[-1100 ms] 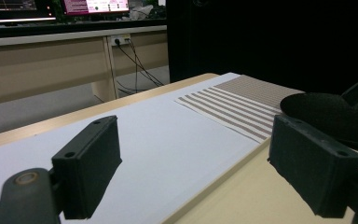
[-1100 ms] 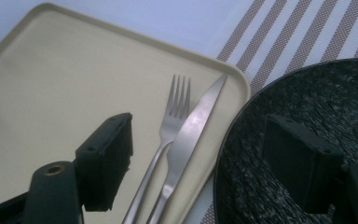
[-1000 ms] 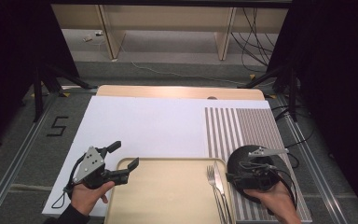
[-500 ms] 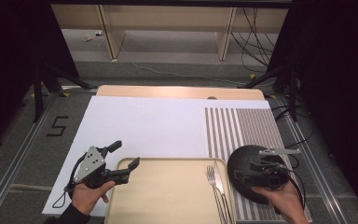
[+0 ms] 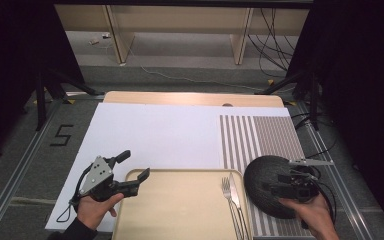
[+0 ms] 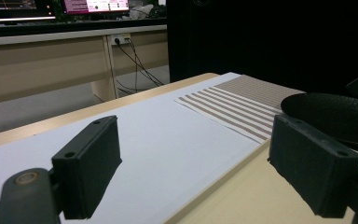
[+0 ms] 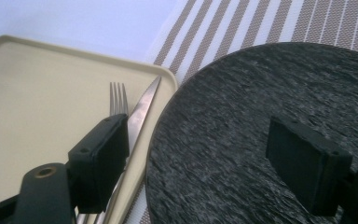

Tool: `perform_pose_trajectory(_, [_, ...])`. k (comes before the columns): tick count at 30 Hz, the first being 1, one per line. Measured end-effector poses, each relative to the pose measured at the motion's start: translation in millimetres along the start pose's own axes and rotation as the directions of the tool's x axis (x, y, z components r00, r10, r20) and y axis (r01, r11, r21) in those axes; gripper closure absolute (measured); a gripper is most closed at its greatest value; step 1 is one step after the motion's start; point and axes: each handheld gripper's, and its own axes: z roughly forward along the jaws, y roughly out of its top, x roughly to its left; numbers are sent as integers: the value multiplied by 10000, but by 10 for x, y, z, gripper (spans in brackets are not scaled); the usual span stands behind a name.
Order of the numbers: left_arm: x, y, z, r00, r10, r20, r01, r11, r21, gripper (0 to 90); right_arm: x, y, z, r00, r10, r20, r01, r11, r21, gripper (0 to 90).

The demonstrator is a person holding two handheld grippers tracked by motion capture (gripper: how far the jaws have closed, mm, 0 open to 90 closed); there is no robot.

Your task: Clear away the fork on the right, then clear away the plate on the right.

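Covering the wooden table [image 5: 190, 98], white sheet [image 5: 155, 135] beside striped mat [image 5: 265, 135]; both tools, left [image 5: 131, 171] and right [image 7: 205, 154], gape empty.

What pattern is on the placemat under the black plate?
Brown and white stripes on the placemat, clearest in the right gripper view.

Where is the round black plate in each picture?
High view: the black plate is at lower right, on the striped mat, partly under the right tongs.
Left gripper view: dark edge at far right.
Right gripper view: across the right half.
Shared landmark: the striped mat.
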Motion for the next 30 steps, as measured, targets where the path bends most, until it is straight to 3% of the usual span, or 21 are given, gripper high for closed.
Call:
perform_pose_trajectory(20, [-15, 2, -13, 10000, 50, 39, -50, 10000, 6, 162, -235, -89, -74, 9970, 708, 317, -700, 9972, -270, 224])
perform_pose_trajectory(30, [-13, 1, -16, 10000, 28, 14, -28, 10000, -3, 162, -417, -196, -138, 9848, 1646, 559, -1620, 9856, -489, 224])
